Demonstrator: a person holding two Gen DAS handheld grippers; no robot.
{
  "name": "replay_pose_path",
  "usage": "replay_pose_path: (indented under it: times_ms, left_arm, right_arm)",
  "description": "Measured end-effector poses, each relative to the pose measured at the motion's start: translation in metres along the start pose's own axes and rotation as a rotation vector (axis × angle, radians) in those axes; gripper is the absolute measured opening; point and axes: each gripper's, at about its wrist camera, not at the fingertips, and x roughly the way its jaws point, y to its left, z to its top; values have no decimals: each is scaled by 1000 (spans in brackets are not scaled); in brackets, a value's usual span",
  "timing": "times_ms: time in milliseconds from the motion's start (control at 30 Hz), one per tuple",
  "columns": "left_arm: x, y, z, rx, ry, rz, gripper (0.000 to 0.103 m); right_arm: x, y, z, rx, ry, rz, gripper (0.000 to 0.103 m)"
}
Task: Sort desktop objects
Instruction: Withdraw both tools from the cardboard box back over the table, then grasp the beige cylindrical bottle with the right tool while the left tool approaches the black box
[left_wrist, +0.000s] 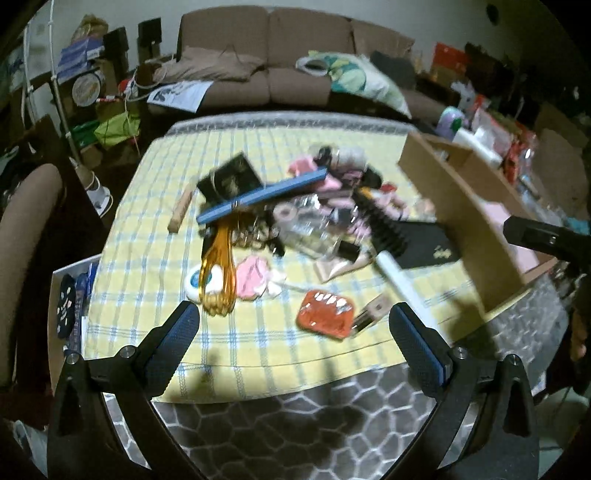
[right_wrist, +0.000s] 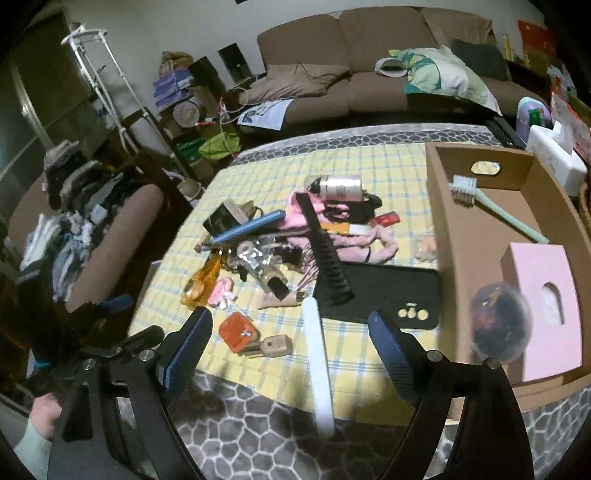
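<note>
A heap of small things lies on the yellow checked cloth (left_wrist: 258, 354): a blue bar (left_wrist: 262, 195), a black comb (right_wrist: 328, 251), a black phone case (right_wrist: 391, 295), an amber tool (left_wrist: 218, 273) and a pink cloth (right_wrist: 332, 236). Nearer me are a red pouch (left_wrist: 325, 314), a beige block (right_wrist: 275, 345) and a white nail file (right_wrist: 317, 369). The cardboard box (right_wrist: 461, 258) holds a green toothbrush (right_wrist: 495, 210), a pink carton (right_wrist: 543, 306) and a blurred dark ball (right_wrist: 500, 321). My left gripper (left_wrist: 294, 314) hangs open above the table's front edge. My right gripper (right_wrist: 290, 319) is open and empty, left of the box.
A grey honeycomb-patterned cover (right_wrist: 258, 435) shows under the checked cloth at the front edge. A brown armchair (right_wrist: 110, 236) piled with clothes stands left of the table, a sofa (left_wrist: 266, 62) behind it. A white tissue box (right_wrist: 554, 162) sits beyond the cardboard box.
</note>
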Motion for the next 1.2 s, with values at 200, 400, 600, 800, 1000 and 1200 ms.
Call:
replay_pose_path:
  times_ms: [200,400,600,800,1000,1200]
  left_arm:
    - [44,-12,-16,64,33,21,103]
    - [77,-31,-19,144,69,7,103]
    - [107,-38,-21,126,105,-34,96]
    - [115,-35,-22,95,117,-33,55]
    - [98,7,-25,-86,126,-94,52]
    - [74,37,-34,-163,103,-112,49]
  right_arm:
    - [39,8,-28,-48,-2,-94,87]
    - [59,0,-41,-65,23,-130,87]
    - [68,-3,-46,-13,52,-110,87]
    - [70,-8,-41,20,49,-98,87]
    - [68,-24,-36,100,43,-92,87]
    - [66,-30,-36,117,45,-93,87]
